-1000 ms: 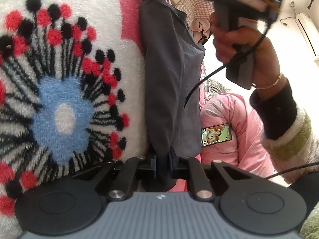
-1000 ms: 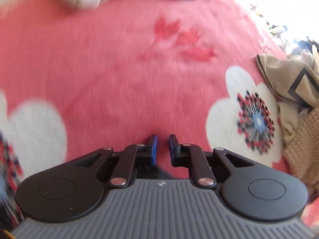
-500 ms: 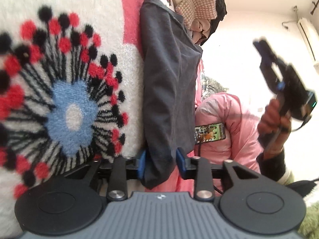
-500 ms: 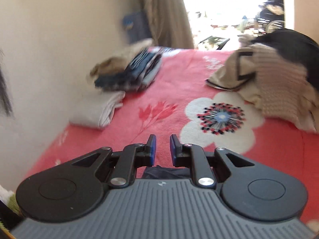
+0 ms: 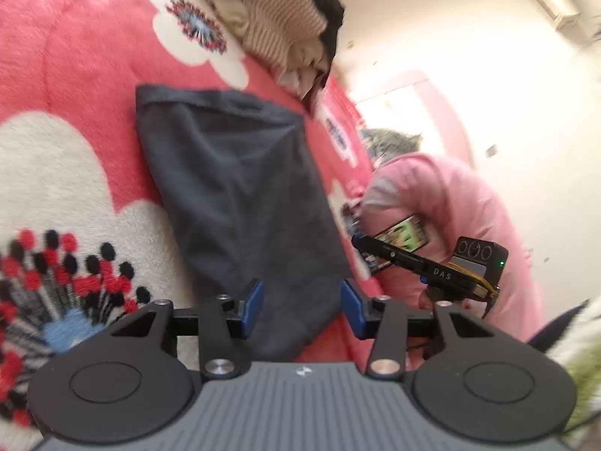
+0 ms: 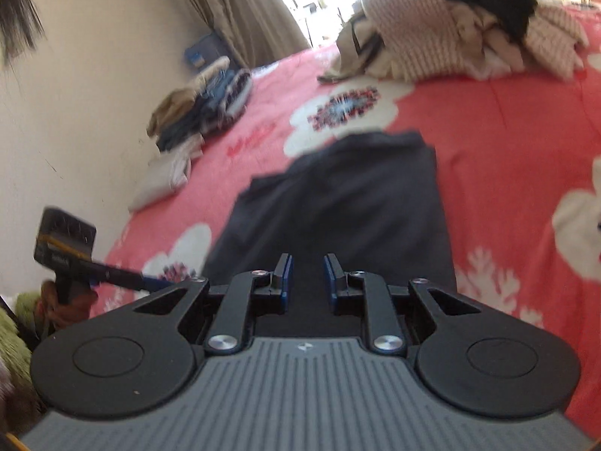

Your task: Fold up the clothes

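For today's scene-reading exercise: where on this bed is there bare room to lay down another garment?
Free: red blanket right of the folded dark garment, and the strip between that garment and the folded stack by the wall. Crowded: the far end, under the unfolded clothes heap.

Left hand-held gripper (image 5: 300, 310) gapes; right hand-held gripper (image 6: 307, 282) stands narrowly parted.

Dark folded garment (image 5: 240, 195) flat on pink flowered blanket (image 5: 67, 86)

The letters "DAS" stood in white on the black body of the right gripper (image 5: 375, 250). Nothing else in view was legible.
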